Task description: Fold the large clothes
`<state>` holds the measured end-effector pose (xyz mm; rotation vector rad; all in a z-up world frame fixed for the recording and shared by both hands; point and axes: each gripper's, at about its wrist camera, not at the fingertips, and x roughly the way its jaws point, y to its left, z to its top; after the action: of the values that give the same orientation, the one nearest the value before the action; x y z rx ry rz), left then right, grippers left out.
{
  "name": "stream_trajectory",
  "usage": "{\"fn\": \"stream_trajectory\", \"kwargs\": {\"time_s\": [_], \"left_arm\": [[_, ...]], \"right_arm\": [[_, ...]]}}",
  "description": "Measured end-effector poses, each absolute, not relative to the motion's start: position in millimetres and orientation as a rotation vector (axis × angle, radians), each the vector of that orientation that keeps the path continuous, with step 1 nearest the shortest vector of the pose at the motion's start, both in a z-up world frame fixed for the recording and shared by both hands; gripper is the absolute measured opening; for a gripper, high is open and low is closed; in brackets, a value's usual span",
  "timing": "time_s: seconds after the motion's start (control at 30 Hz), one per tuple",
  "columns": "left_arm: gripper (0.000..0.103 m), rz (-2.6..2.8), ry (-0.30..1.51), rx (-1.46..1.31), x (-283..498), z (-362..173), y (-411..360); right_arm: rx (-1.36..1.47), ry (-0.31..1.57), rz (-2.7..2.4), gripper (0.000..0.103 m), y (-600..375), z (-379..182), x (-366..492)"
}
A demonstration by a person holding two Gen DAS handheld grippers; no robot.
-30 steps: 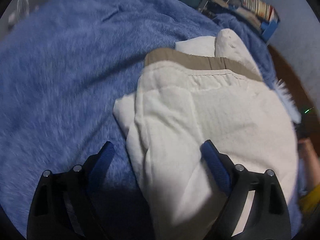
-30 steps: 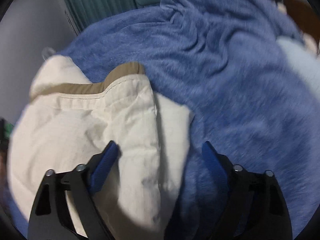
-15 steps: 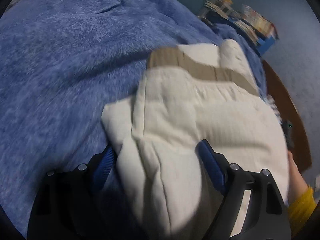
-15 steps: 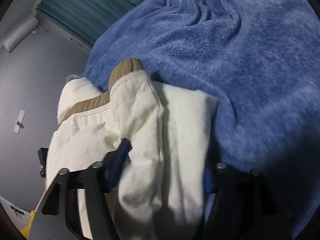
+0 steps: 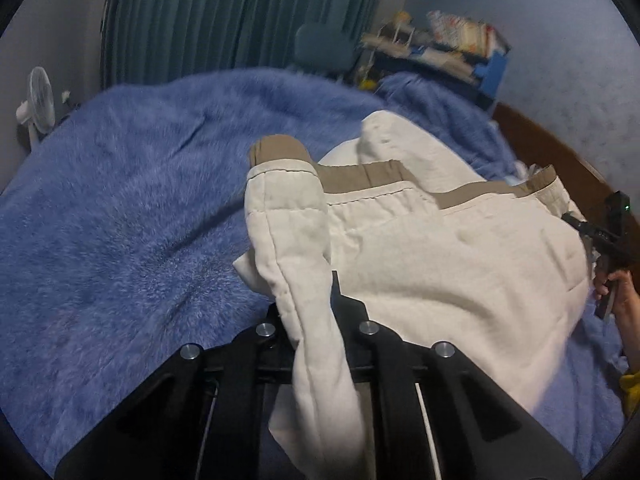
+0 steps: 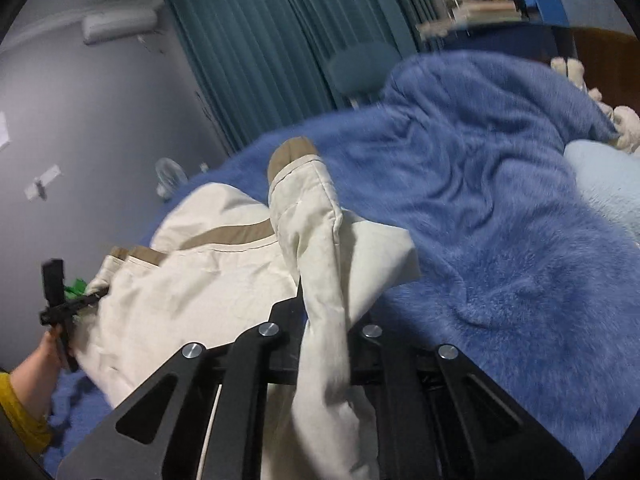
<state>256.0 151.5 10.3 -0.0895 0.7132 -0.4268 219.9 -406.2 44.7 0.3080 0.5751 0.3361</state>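
Observation:
A cream quilted garment with tan trim lies partly folded on a blue fleece blanket. My left gripper is shut on the garment's left edge, and the cloth drapes between its jaws and is lifted. In the right wrist view my right gripper is shut on the garment at its right edge, also lifted off the blanket. Each gripper shows at the far side in the other's view, held by a hand.
Teal curtains hang behind the bed. A small white fan stands at the far left. Shelves with books and a chair back are behind the bed. A pale blue pillow lies to the right.
Both grippers were open around the garment's edges; they have now shut on the cloth and lifted it, with the views tilted up towards the curtains.

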Motion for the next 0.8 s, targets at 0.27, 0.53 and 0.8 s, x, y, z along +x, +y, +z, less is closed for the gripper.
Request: {"fn": "stream_trajectory", "kwargs": {"time_s": [0.27,0.53,0.8], "left_arm": [[0.006,-0.535,0.617,-0.15,169.7,69.3,167.8],[0.006,-0.571,0.72,-0.173,153.6,45.1,170.4],[0.028,-0.484,0.908,-0.269,192.2,-46.5,176.4]], "right_arm": [[0.37,0.49,0.395,0.009,-415.4,103.0,129.1],[0.472,0.641,0.352,0.009,-443.5,49.1,127.2],[0.619,0.834,0.213,0.024,-468.6,-50.8,154.7]]}}
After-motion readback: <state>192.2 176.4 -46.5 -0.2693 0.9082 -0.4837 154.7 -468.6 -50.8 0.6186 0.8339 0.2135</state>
